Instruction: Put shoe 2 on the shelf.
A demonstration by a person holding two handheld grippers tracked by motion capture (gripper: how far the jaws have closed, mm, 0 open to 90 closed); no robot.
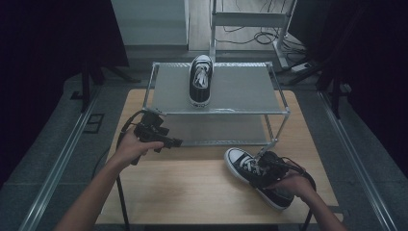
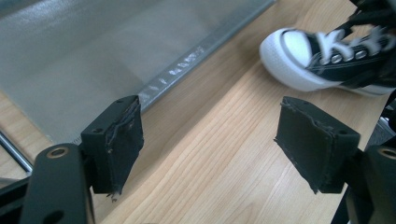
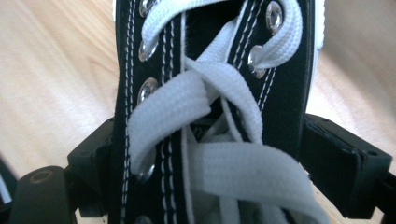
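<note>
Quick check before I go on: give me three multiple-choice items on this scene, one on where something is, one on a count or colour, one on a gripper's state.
1. Where is the shoe on the rack?
A. top shelf
B. lower shelf
C. floor

2. How many shoes are in sight?
A. one
B. two
C. three

3. How does the left gripper stand?
A. shut on a lace
B. shut on the rack's rail
C. open, holding nothing

Answers:
1 A: it sits on the rack's top shelf.
2 B: that one plus the shoe on the table, which the right gripper straddles at the laces.
3 C: its jaws stand wide apart over bare wooden table.
</note>
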